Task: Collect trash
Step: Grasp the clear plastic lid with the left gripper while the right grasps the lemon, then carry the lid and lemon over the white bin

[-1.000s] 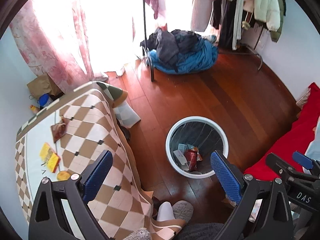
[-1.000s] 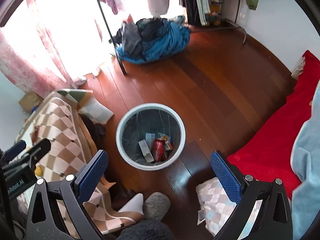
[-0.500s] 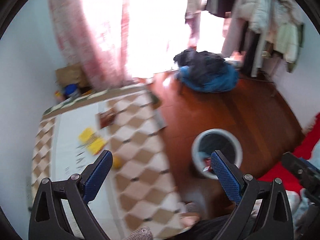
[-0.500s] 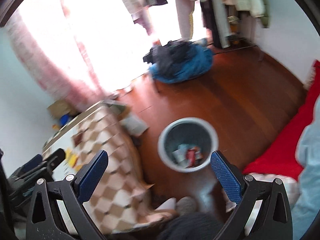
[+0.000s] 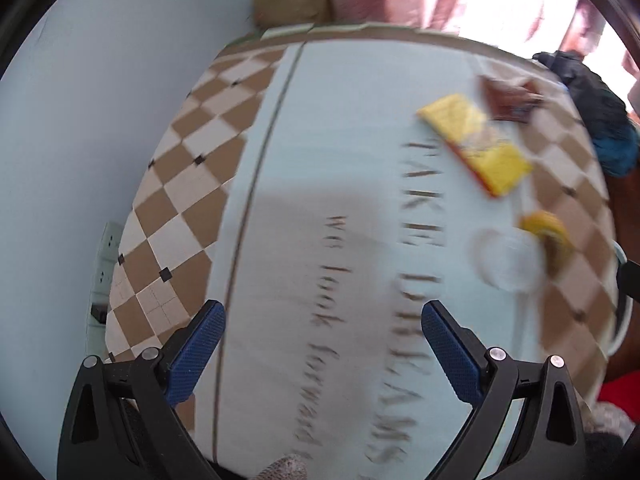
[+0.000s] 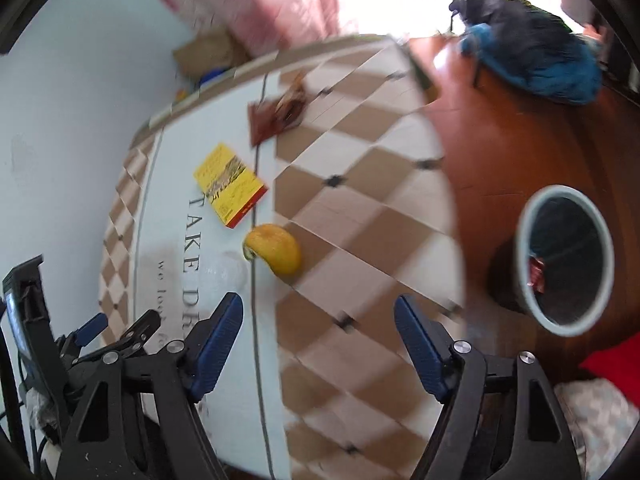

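Nearest the cameras, both grippers hover above the table (image 6: 360, 216) with nothing between their blue pads. The left gripper (image 5: 323, 347) is spread wide over the pale middle panel of the tablecloth, where blurred printed lettering runs. The right gripper (image 6: 318, 330) is likewise spread wide, over the seam between that pale panel and the brown-and-cream checks.

Taking the table as the landmark: just beyond the right gripper, on the seam, lies an orange peel (image 6: 276, 249) — curled, yellow-orange. Touching or nearly touching its pale-panel side is a clear plastic lid (image 6: 229, 272), faint against the cloth; in the left view the lid (image 5: 505, 259) sits beside the peel (image 5: 549, 236). Farther up the table rests a yellow box (image 6: 229, 185), flat, red along one edge. Beyond it, near the table's far end, a brown wrapper (image 6: 280, 114) lies crumpled.

Off the table's right side, on the wooden floor (image 6: 500, 128), stands a round trash bin (image 6: 524, 256) with a red can (image 6: 537, 275) inside. Farther back — a heap of blue and dark clothes (image 6: 536, 60).
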Motion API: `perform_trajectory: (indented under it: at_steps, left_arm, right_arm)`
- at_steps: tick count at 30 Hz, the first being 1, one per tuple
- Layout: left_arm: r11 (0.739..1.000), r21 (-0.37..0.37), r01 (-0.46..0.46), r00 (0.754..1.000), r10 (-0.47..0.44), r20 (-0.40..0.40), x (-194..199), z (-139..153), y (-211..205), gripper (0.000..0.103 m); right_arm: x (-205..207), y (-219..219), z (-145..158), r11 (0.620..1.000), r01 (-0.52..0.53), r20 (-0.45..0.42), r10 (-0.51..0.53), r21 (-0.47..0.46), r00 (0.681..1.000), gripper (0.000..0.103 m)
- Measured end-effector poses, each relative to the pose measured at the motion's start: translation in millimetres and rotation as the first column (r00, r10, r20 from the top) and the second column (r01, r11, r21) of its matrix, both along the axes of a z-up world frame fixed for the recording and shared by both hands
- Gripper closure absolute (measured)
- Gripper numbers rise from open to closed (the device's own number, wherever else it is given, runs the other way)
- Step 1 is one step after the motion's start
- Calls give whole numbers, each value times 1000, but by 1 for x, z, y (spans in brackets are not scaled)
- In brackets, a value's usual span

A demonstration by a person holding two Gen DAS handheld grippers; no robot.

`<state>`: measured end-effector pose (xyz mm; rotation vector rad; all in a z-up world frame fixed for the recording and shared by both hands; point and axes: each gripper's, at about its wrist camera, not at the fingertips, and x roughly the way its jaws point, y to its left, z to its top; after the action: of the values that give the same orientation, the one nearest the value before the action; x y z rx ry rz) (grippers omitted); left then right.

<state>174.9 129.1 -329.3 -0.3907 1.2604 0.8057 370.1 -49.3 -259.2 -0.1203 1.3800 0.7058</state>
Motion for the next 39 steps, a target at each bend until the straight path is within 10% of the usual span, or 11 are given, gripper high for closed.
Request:
perform_trajectory:
  at_steps: [7,9,24,32,39]
  left_arm:
    - [999,-31,-35,999,34,-14,-4,-19,26,3]
    - [999,-31,-20,1000,19,-15,-1,-19,23,3]
    - [954,-85,286,956,-278,95,73,-16,-62,4]
    - [950,-49,308,950,-305,64,80,-20,-74,58]
    - [946,-30,323,945,-320,68,81,-17,-69,66]
  right_arm:
    - [15,75,-52,993,-97,-63,93,-73,994,36]
    - [13,81,-48,993,-105,-37,103,-46,994,68]
    - [18,-8,-32,993,68,42,-64,-100,997,72]
    - [10,-28,-42,990,102,31,-100,-96,995,72]
    - [9,-31,-48,989,108,27,-106,-103,994,74]
